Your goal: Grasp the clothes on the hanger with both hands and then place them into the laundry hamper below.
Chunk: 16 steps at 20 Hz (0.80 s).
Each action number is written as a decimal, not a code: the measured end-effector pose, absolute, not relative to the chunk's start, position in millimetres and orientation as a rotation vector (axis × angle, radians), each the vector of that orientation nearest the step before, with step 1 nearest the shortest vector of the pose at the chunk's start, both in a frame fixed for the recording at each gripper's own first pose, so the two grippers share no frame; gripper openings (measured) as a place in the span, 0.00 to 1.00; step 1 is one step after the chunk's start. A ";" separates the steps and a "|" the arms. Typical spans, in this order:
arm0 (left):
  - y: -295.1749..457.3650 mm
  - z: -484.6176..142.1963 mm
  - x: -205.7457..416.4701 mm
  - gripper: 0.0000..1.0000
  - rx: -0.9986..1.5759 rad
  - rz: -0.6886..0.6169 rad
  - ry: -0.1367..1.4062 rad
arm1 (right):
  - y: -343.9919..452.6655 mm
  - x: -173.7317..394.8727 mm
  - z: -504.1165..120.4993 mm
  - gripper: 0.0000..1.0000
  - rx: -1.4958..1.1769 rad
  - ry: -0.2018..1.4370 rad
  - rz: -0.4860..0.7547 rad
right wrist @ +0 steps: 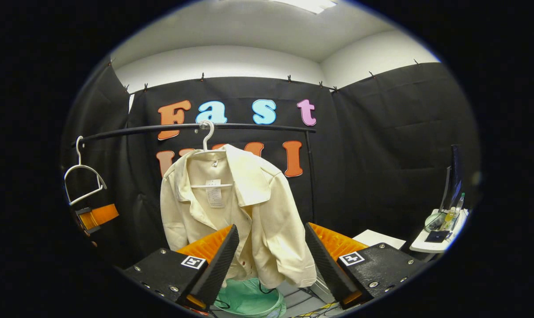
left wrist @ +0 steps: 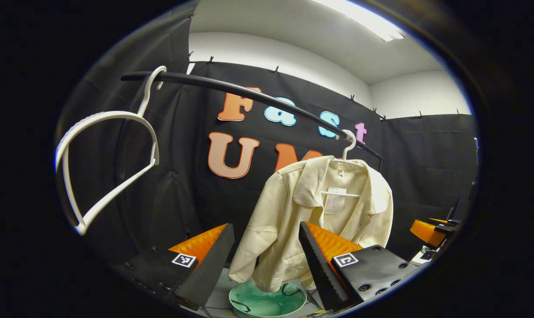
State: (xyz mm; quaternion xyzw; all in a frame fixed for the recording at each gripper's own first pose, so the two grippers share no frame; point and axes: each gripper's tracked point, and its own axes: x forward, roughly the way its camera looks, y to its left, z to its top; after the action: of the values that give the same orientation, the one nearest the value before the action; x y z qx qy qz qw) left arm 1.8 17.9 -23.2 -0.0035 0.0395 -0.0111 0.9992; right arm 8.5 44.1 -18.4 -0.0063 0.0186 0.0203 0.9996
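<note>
Cream collared jacket [right wrist: 231, 212] draped on white hanger [right wrist: 207, 141] (paper tag inside), above green hamper [right wrist: 249, 300] at 6 o'clock. Left gripper [left wrist: 267, 260] and right gripper [right wrist: 271, 260] jaws wide, holding nothing.

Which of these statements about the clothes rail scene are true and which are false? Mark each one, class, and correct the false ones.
1. The cream collared jacket hangs on a white hanger on the black rail. True.
2. A second white plastic hanger on the rail carries a shirt. False: it hangs bare.
3. The round green laundry hamper sits below the jacket. True.
4. The left gripper is shut on the jacket's sleeve. False: its fingers stand apart and press on nothing.
5. The right gripper is open, with the jacket seen between its fingers. True.
6. The jacket already lies in the hamper. False: it is on its hanger.
</note>
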 end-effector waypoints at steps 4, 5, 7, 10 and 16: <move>17.6 -24.7 2.5 0.97 0.008 -0.025 0.083 | 52.8 25.0 -23.9 0.94 -0.012 0.050 0.053; 17.8 -26.2 2.7 0.97 0.012 -0.026 0.085 | 56.1 32.0 -25.7 0.94 -0.016 0.055 0.058; 18.9 -29.3 3.6 0.96 0.015 -0.027 0.094 | 62.8 45.1 -27.8 0.94 -0.018 0.065 0.069; 20.7 -31.7 6.0 0.96 0.010 -0.024 0.103 | 75.3 66.5 -30.9 0.94 -0.019 0.075 0.083; 30.9 -36.3 10.3 0.96 0.027 -0.006 0.114 | 94.7 113.0 -47.0 0.94 -0.035 0.117 0.108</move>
State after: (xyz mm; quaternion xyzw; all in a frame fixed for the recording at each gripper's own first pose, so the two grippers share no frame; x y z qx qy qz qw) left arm 10.3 30.9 -36.3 0.0136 0.0571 -0.0031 0.9983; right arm 113.0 94.7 -47.0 -0.0174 0.0584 0.0540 0.9967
